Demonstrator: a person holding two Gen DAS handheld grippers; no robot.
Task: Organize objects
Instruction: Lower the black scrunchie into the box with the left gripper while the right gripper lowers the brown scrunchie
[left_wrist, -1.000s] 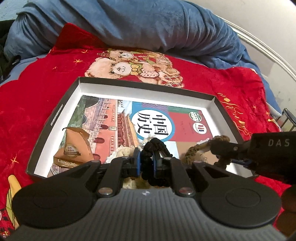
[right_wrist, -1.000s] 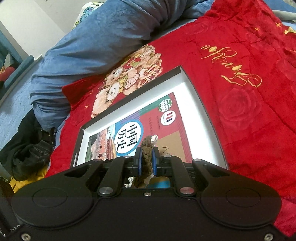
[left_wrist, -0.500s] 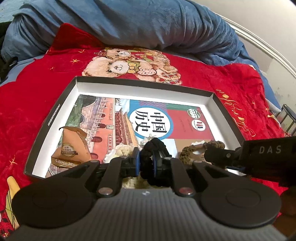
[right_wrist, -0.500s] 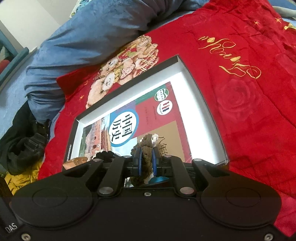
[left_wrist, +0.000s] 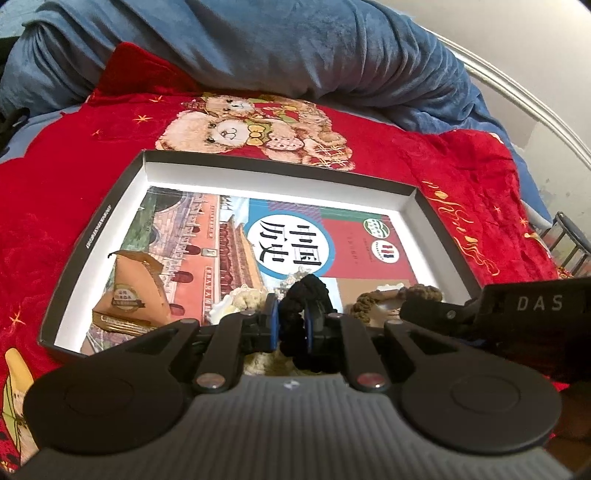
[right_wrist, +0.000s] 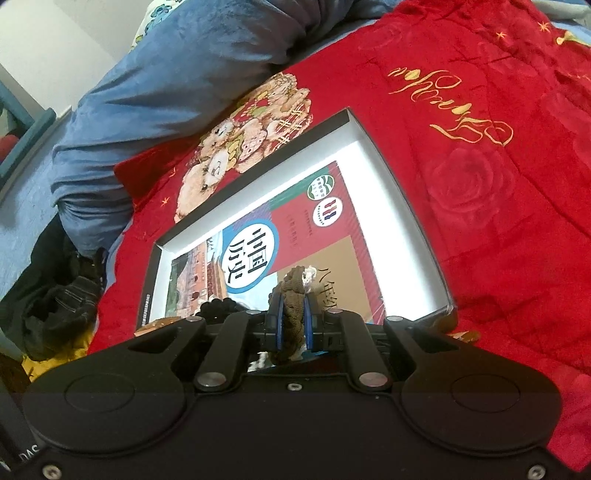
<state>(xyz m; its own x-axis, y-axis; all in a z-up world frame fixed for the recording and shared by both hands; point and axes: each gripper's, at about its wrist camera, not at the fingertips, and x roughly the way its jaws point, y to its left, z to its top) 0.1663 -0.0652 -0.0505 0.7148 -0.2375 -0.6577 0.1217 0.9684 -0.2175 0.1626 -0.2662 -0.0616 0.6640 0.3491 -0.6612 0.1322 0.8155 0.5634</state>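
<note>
A shallow dark box (left_wrist: 96, 229) (right_wrist: 406, 199) with white inner walls lies on the red blanket, and a history textbook (left_wrist: 280, 243) (right_wrist: 258, 254) covers its floor. My left gripper (left_wrist: 290, 314) is shut on a black braided hair tie (left_wrist: 308, 291), held over the box's near edge. A cream fuzzy item (left_wrist: 240, 301) lies just left of it. My right gripper (right_wrist: 291, 317) is shut on a brown braided hair tie (right_wrist: 293, 302) (left_wrist: 369, 301); it enters the left wrist view from the right. An orange snack packet (left_wrist: 129, 295) stands in the box's near left corner.
The red blanket (left_wrist: 44, 192) (right_wrist: 498, 177) with a teddy-bear print (left_wrist: 255, 133) surrounds the box. A bunched blue blanket (left_wrist: 258, 48) rises behind it. Dark clothing (right_wrist: 55, 288) lies at the left in the right wrist view. A white rail (left_wrist: 517, 92) runs at the far right.
Both grippers keep their grip and hardly move. The right gripper has rolled slightly, so the box sits a little differently in its view.
</note>
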